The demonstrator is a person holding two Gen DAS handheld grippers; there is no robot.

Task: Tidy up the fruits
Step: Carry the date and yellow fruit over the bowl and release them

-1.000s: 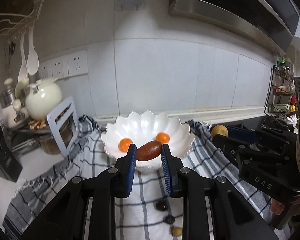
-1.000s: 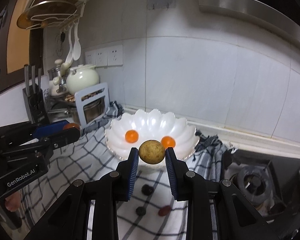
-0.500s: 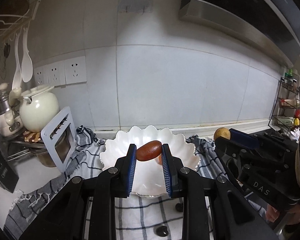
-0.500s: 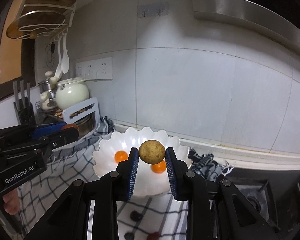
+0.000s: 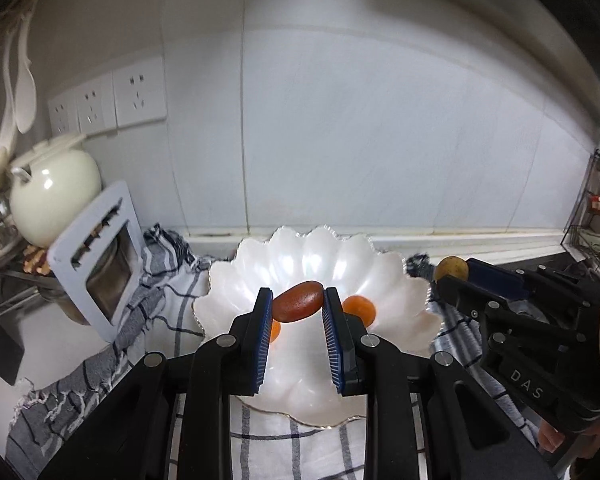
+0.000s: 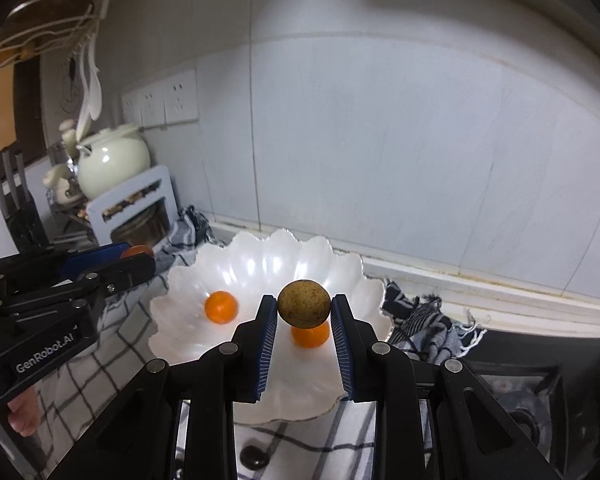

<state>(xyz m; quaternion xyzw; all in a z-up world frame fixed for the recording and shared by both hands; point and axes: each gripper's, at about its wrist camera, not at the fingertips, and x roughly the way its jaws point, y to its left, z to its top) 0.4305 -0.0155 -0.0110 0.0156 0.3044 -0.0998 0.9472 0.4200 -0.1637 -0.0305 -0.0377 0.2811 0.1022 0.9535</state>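
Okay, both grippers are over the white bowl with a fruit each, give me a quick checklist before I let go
1. Left gripper shut on the reddish-brown oval fruit: ok.
2. Right gripper shut on the round speckled fruit: ok.
3. Both fruits over the white scalloped bowl: ok.
4. Free space beside the two orange fruits: ok.
5. Height above the bowl floor low enough for a soft drop: cannot tell.
6. Bowl sitting steady on the checked cloth: ok.
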